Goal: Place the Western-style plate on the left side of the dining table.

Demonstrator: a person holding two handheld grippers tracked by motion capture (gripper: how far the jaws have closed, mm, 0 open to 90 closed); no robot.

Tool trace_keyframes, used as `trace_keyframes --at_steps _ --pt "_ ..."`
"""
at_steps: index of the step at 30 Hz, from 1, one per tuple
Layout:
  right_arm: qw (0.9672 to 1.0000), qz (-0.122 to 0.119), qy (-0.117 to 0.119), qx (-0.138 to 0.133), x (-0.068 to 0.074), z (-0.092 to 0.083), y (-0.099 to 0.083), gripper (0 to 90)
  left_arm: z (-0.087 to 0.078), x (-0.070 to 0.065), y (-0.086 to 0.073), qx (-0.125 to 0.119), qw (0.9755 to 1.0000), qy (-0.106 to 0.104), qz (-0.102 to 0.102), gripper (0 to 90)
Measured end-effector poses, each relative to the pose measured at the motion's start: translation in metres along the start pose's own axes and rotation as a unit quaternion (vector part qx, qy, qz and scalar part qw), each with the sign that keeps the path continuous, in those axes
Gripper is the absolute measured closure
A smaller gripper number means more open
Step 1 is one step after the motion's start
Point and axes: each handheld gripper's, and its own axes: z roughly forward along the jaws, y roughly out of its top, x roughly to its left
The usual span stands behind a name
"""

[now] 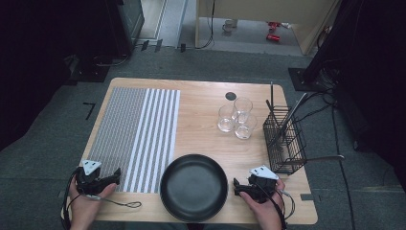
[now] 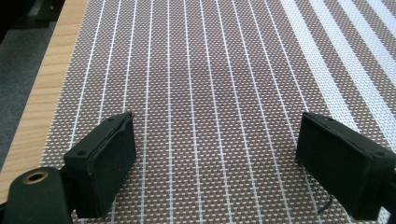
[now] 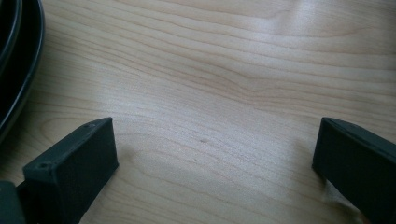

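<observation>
While both grippers rest with jaws apart and empty, left gripper (image 1: 116, 176) over the striped placemat (image 1: 135, 136), right gripper (image 1: 236, 187) just beside the black plate (image 1: 193, 187); probably approach the plate's rim low, squarely.

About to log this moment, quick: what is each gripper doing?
Left gripper: open, empty, over the striped placemat.
Right gripper: open, empty, over bare table.

1. left hand (image 1: 85, 203) comes in from the bottom left, wrapped round the left gripper (image 1: 116, 176), which points right and slightly away.
2. its jaws stand wide apart, nothing between them.
3. right hand (image 1: 266, 207) comes in from the bottom right, holding the right gripper (image 1: 235, 187), pointing left.
4. those jaws gape wide too, with nothing gripped.
</observation>
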Motion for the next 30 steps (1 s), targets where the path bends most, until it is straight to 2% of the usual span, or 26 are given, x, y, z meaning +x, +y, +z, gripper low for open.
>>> trace_keyframes --at_steps 5,9,13,15,19,22,26,30 --pt "1.0 -0.001 0.002 0.0 0.0 0.0 0.0 0.0 -0.004 -0.003 0.001 0.002 0.9997 0.015 0.016 14.3" --pt "1.0 -0.003 0.004 0.001 0.0 -0.001 -0.001 0.2 -0.007 -0.005 0.001 -0.006 0.9999 0.003 0.008 14.3" --pt "1.0 0.001 0.007 -0.002 0.001 -0.005 0.0 2.8 -0.013 -0.01 0.003 -0.019 0.9997 -0.002 0.015 14.3" --pt "0.9999 0.004 -0.004 -0.016 0.003 -0.009 0.001 8.1 -0.016 -0.014 0.003 -0.027 0.9995 -0.01 0.014 14.3" --pt "0.9991 0.005 -0.016 -0.038 0.006 -0.018 0.004 10.5 -0.02 -0.02 0.004 -0.034 0.999 -0.017 0.022 14.4" --pt "0.9985 0.012 -0.015 -0.051 0.007 -0.023 0.006 12.8 -0.024 -0.026 0.005 -0.039 0.9985 -0.026 0.027 14.5" --pt "0.9975 0.015 -0.002 -0.068 0.013 -0.031 0.009 14.8 -0.027 -0.035 0.005 -0.044 0.9977 -0.037 0.037 14.8" --pt "0.9965 0.016 -0.007 -0.082 0.017 -0.037 0.011 18.9 -0.026 -0.043 0.006 -0.044 0.997 -0.046 0.045 15.1"
